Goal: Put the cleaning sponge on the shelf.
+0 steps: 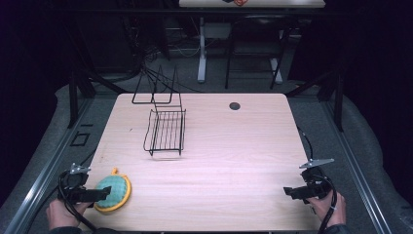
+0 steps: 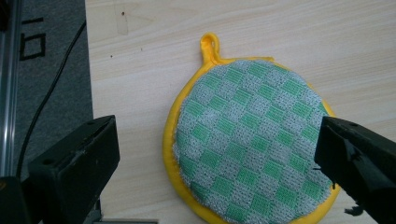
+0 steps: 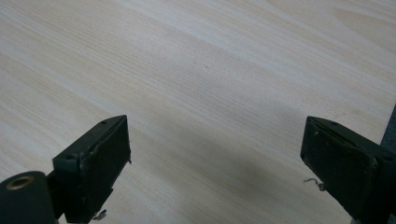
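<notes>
Holding your left hand-held gripper (image 1: 100, 194) at the near left corner of the worktop (image 1: 234, 161), you have its jaws spread wide with nothing pinched between them. Its own camera looks down on the round pot holder (image 2: 250, 142), a green-and-grey checked pad with a yellow rim: one jaw stands out over the bare wood to the pad's left, the other overlaps the pad's right edge, so most of the pad sits in the gap. Whether the jaws touch the cloth you cannot tell from these views.

From above, the pot holder (image 1: 113, 192) lies flat just ahead of the jaw tips, right at the near edge of the worktop. Its small yellow hanging loop (image 2: 210, 44) points away from you, toward the far side, so the pad's only real axis runs from you toward the loop; otherwise it is round and offers the same rim all the way around.

Your right hand-held gripper (image 1: 292, 191) waits at the near right corner, jaws also wide and holding nothing, with plain wood beneath it. It is well apart from the pad, so the left is clearly the nearer hand for a pickup.

Farther out, a black wire rack (image 1: 165, 131) stands toward the far left of the worktop, well beyond the pad.
</notes>
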`<state>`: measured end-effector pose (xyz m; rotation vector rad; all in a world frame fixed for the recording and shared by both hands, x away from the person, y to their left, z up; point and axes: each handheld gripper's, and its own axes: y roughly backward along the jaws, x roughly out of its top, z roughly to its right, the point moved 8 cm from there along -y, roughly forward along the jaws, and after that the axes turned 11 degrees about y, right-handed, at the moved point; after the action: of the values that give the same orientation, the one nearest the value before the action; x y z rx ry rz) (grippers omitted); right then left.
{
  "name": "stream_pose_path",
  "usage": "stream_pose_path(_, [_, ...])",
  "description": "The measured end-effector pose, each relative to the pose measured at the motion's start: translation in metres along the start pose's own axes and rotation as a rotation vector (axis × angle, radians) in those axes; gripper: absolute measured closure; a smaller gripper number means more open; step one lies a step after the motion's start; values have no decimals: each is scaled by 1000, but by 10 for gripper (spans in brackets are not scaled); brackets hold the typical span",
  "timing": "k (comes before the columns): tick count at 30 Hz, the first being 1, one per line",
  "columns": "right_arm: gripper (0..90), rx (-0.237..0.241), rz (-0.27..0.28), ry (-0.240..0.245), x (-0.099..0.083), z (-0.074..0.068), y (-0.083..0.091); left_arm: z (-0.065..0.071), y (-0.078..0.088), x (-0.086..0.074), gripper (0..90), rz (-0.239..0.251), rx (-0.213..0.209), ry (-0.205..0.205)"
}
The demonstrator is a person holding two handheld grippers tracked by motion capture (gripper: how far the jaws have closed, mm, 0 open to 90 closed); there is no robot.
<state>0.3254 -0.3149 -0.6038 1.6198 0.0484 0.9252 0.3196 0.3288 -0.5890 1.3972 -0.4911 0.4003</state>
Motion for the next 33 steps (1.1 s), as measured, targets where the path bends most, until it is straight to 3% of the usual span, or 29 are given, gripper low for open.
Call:
stream_pose_path(13, [94,8,-12,20,-1,-1,-3,-3,-4,4,0,-3,-21,22])
stream_pose_path(22, [99,16,-7,20,2,-4,-3,-13,-14,9,2,1,-44,64])
stream_pose_path(28, [101,20,-12,26,2,-6,-5,-16,-20,11,73,6,-63,80])
stream_pose_path(33, [102,17,-26,34,1,-5,-5,-16,-30,10,195,-18,-76,90])
